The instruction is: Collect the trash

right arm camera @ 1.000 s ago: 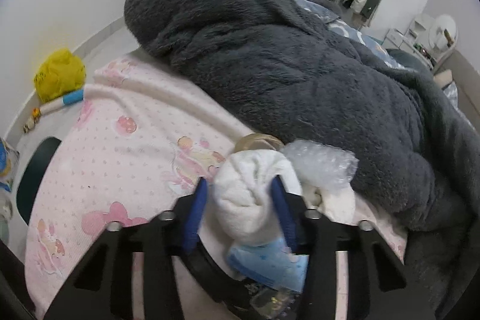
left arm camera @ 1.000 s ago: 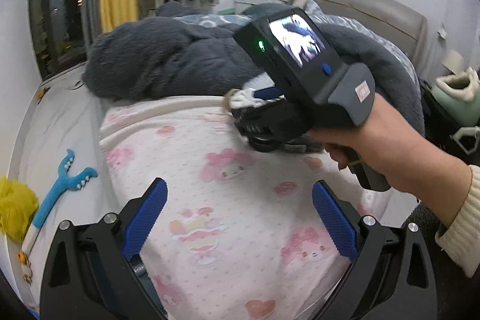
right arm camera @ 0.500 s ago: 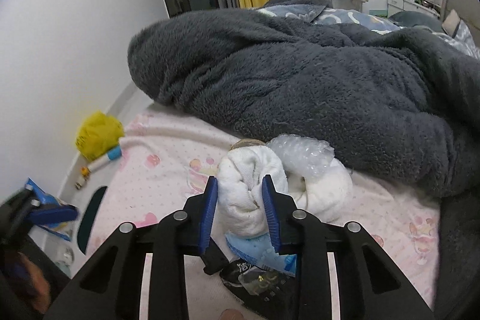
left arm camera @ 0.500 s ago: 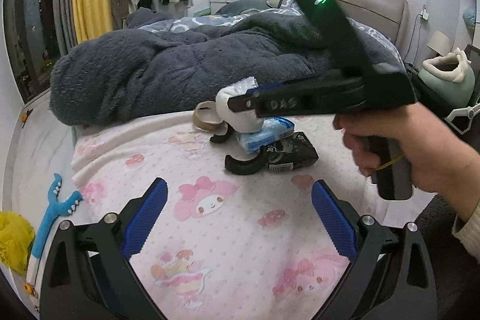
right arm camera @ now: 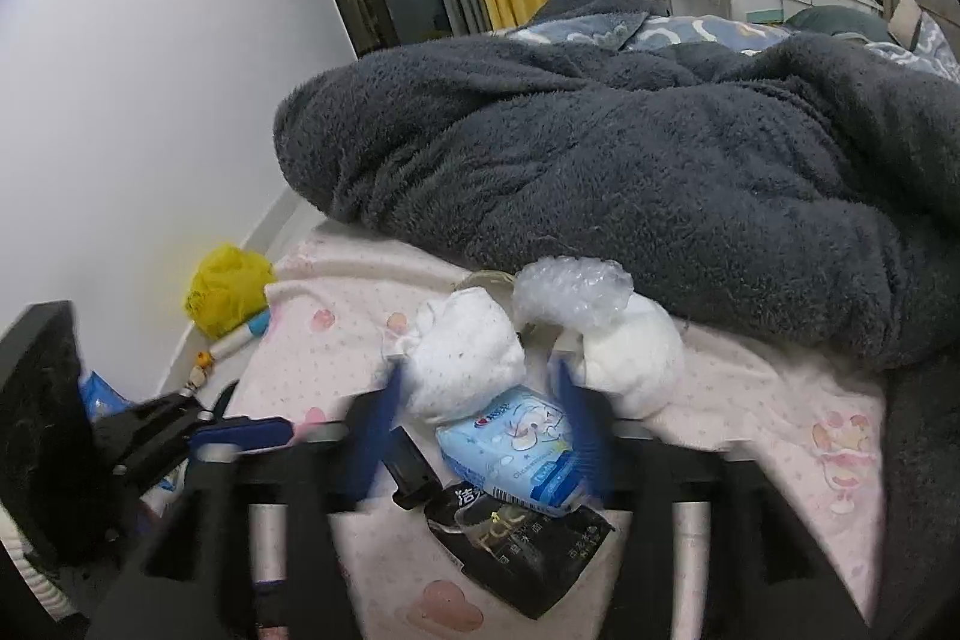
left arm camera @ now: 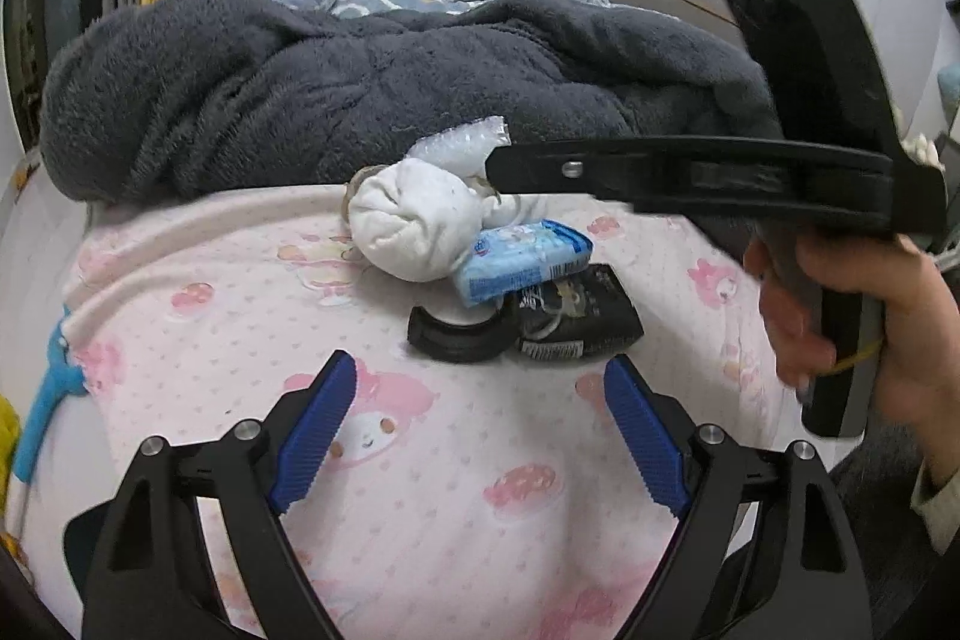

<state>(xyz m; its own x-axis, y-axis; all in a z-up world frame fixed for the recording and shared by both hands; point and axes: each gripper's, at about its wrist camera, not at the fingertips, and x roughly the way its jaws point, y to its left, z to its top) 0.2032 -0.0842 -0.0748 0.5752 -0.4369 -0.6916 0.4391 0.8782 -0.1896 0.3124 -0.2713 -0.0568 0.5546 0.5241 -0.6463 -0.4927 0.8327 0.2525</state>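
Both grippers have empty jaws: my left gripper [left arm camera: 474, 436], just narrowed a little, gapes over the pink sheet [left arm camera: 420, 460], and my right gripper [right arm camera: 474, 418] has just sprung apart off the white sock ball [right arm camera: 468, 352]. Beyond it the trash pile sits against the grey blanket [right arm camera: 660, 148]: black wrapper [right arm camera: 528, 550], blue tissue pack [right arm camera: 516, 442], bubble wrap [right arm camera: 576, 292]

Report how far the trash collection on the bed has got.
Nothing looks collected yet. The white wad, bubble wrap, blue tissue pack and black wrapper all lie on the pink sheet. The right gripper has just been opening around the wad; the left gripper is empty.
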